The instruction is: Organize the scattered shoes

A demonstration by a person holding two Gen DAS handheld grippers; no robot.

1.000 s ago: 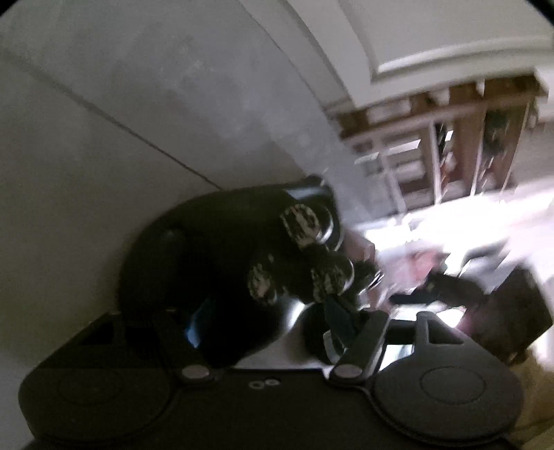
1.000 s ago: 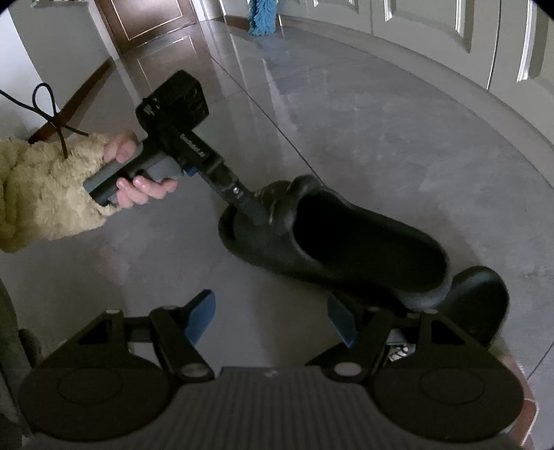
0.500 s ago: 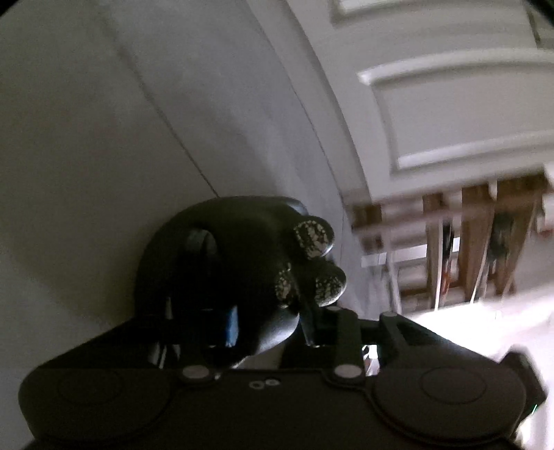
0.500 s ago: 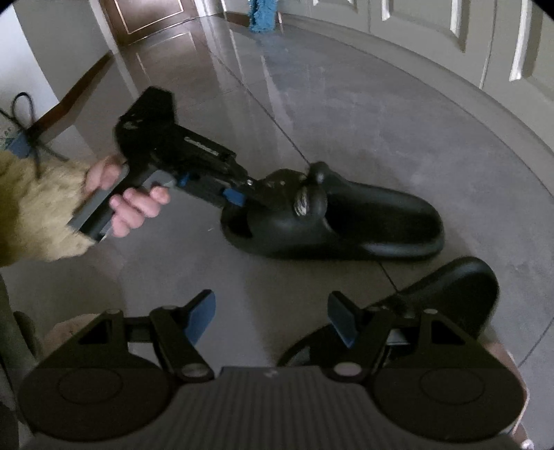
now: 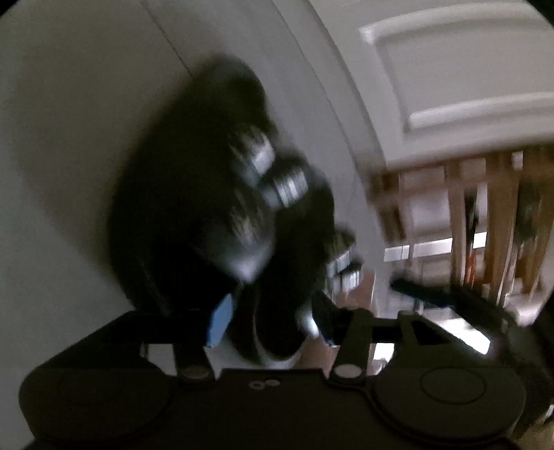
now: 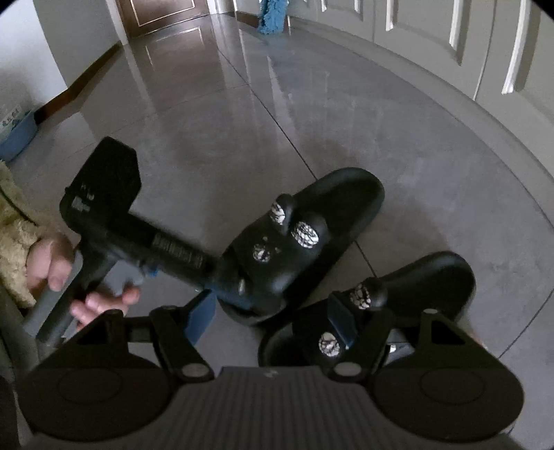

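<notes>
Two black slippers with speckled white charms lie side by side on the grey floor. The farther slipper [image 6: 311, 239] has its toe at the tips of my left gripper [image 6: 216, 289], which a hand holds from the left. In the blurred left wrist view that slipper [image 5: 194, 194] fills the middle. Its toe rim sits between the jaws of my left gripper [image 5: 273, 322], which are opening, and I see no pad pressing it. My right gripper [image 6: 271, 322] is open above the toe of the nearer slipper [image 6: 426, 287], its right finger over the strap.
White panelled doors [image 6: 450, 52] run along the right, and a wooden shoe rack [image 5: 484, 214] stands beyond them. A blue mop [image 6: 273, 17] and a brown door [image 6: 159, 14] are far back. A blue tub [image 6: 14, 135] is at the left. A fuzzy beige sleeve [image 6: 14, 221] is beside it.
The farther slipper has swung round from lying crosswise to lying alongside the nearer one, dragged by the left gripper. That gripper's jaws narrowed on the toe, then widened. The right gripper shifted slightly.
</notes>
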